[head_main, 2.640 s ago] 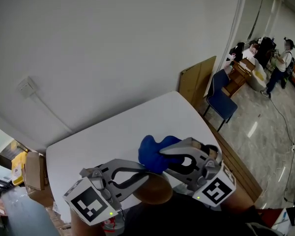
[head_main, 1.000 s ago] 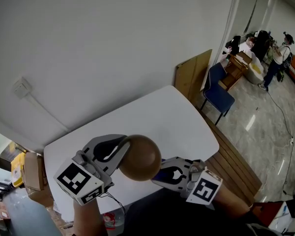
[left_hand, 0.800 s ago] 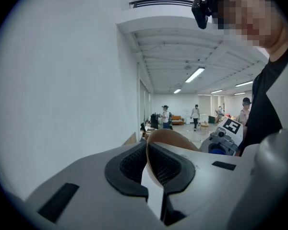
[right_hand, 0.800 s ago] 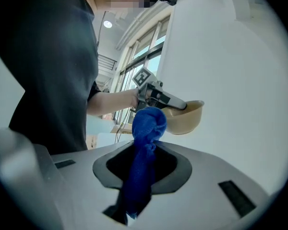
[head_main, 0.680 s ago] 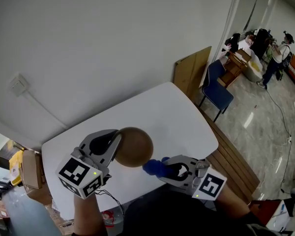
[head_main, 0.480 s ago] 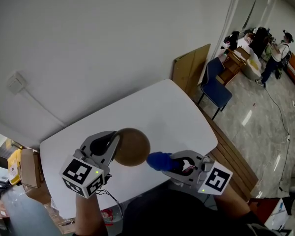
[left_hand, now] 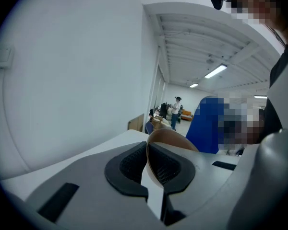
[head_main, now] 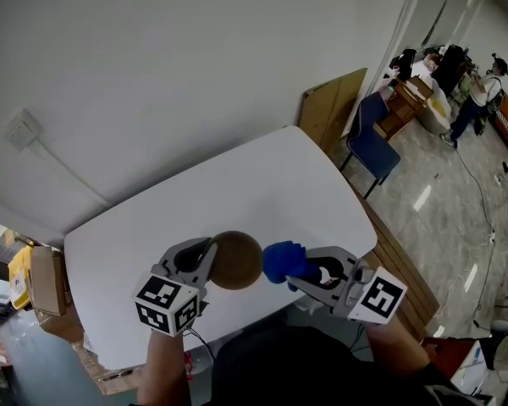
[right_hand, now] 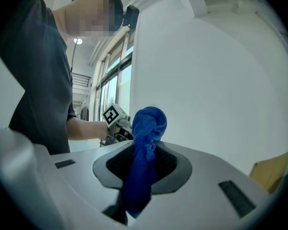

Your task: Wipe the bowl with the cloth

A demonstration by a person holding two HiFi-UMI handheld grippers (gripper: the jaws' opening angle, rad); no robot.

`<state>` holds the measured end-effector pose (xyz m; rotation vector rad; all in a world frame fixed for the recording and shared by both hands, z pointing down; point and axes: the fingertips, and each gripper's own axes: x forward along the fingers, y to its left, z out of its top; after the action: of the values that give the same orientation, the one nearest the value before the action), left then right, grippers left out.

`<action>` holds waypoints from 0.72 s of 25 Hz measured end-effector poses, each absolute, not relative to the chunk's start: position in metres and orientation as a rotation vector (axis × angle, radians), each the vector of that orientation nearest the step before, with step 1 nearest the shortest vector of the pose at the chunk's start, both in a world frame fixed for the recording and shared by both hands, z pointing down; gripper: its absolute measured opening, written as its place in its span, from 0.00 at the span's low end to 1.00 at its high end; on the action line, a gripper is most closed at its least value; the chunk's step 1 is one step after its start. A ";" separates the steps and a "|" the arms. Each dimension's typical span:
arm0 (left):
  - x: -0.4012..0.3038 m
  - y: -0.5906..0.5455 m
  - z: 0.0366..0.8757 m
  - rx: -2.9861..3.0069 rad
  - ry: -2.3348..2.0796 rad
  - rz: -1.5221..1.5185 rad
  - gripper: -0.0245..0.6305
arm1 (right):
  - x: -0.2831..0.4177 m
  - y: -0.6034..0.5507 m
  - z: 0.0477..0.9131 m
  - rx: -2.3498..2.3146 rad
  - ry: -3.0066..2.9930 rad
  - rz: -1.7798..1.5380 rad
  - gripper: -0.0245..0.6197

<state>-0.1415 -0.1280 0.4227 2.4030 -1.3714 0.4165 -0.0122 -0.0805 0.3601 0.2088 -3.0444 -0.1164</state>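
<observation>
The left gripper (head_main: 205, 257) is clamped on the brown bowl (head_main: 238, 260) by its rim, over the desk's (head_main: 237, 189) near edge; the bowl's interior is not visible. The right gripper (head_main: 310, 271) is clamped on the bunched blue cloth (head_main: 281, 260), just beside the bowl.

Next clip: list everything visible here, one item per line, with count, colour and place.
bowl: one, brown, rim pinched in the left gripper, over the table
cloth: one, blue, bunched in the right gripper, beside the bowl
table: one, white, below both grippers
board: one, light brown, leaning on the wall past the table
chair: one, blue, next to the board
cardboard box: one, brown, on the floor left of the table
person: one, standing in the far background at right
left gripper: one, grey, shut on the bowl's rim
right gripper: one, grey, shut on the cloth
</observation>
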 end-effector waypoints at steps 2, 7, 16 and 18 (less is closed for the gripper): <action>-0.143 -0.129 0.441 2.365 -1.366 0.430 0.07 | -0.013 -0.086 0.367 0.249 -3.033 -0.074 0.16; -0.148 -0.138 0.492 2.253 -1.334 0.403 0.07 | -0.010 -0.108 0.385 0.359 -3.013 0.051 0.16; -0.143 -0.142 0.606 2.055 -1.302 0.423 0.07 | 0.005 -0.123 0.420 0.457 -2.981 0.232 0.16; -0.141 -0.141 0.626 2.002 -1.287 0.400 0.07 | 0.007 -0.123 0.427 0.460 -2.978 0.261 0.16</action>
<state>-0.1408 -0.1414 0.6256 2.0024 -1.2874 0.4002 0.0072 -0.1229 0.4271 0.4599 -2.9782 0.2613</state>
